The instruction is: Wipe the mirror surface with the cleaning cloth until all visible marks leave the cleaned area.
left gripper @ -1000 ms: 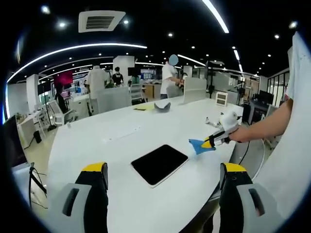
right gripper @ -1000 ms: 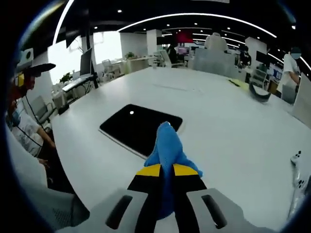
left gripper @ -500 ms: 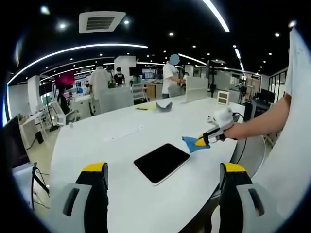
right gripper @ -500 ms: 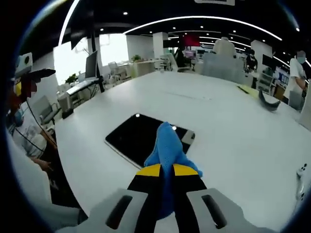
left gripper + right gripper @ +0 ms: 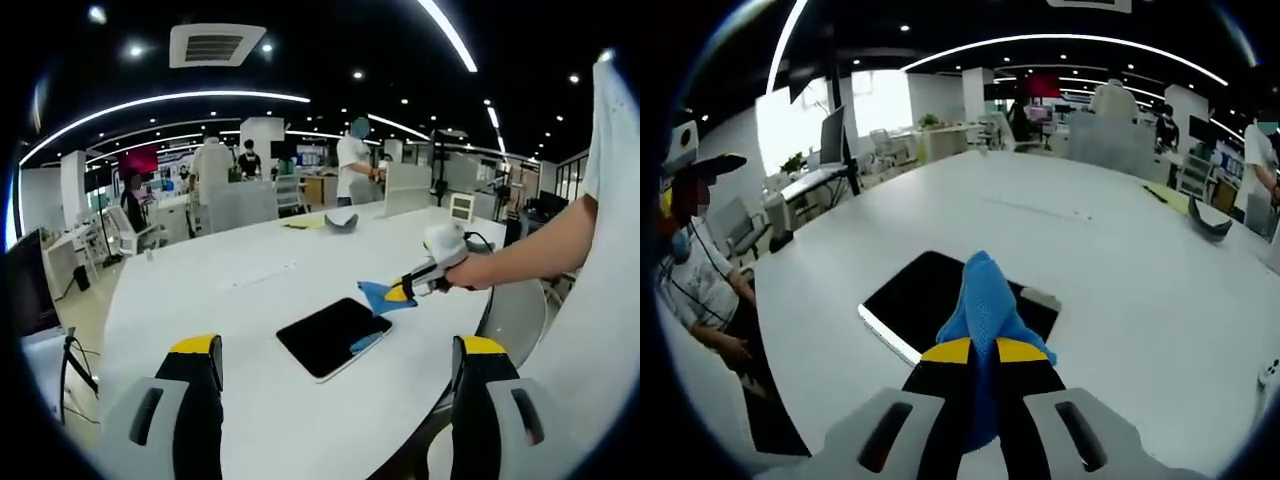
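Right gripper [image 5: 980, 352], jaws clamped on the blue cleaning cloth [image 5: 984, 300], is poised over the near edge of the dark mirror [image 5: 940, 300] lying flat on the white table [image 5: 1120, 290], straight ahead; left gripper [image 5: 340, 350], jaws wide and empty, stands well back

Mirror [image 5: 333, 337] is lying flat on table [image 5: 250, 300] near its front edge; cloth [image 5: 983, 300] is hanging over mirror's right corner.
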Available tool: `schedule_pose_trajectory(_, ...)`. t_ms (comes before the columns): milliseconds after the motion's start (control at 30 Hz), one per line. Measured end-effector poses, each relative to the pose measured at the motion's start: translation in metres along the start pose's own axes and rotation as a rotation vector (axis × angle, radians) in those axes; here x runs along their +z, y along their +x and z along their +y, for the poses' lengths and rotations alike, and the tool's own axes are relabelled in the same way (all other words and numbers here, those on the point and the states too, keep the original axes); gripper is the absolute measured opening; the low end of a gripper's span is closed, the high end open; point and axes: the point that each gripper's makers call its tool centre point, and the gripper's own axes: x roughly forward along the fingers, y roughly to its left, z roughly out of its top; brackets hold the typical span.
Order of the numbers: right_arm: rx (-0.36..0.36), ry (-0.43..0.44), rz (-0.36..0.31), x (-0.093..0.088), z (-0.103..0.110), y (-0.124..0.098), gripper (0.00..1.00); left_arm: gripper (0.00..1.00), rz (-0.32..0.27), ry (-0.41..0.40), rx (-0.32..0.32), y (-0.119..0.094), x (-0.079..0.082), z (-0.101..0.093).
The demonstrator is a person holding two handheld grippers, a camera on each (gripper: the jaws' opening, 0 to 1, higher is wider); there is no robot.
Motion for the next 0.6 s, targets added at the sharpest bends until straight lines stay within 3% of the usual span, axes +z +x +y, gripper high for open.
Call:
schedule_pose_trajectory(200,0.016,0.008,-0.003,0.012,0.004,0.021,0.02,0.96,0.007,-0.002,0.005,0.003,-0.004,0.004)
schedule_pose_trajectory(600,0.043,-0.002,0.009,0.037,0.015,0.057,0.02,0.99,0.044,-0.002,-0.043,0.018,-0.017,-0.007)
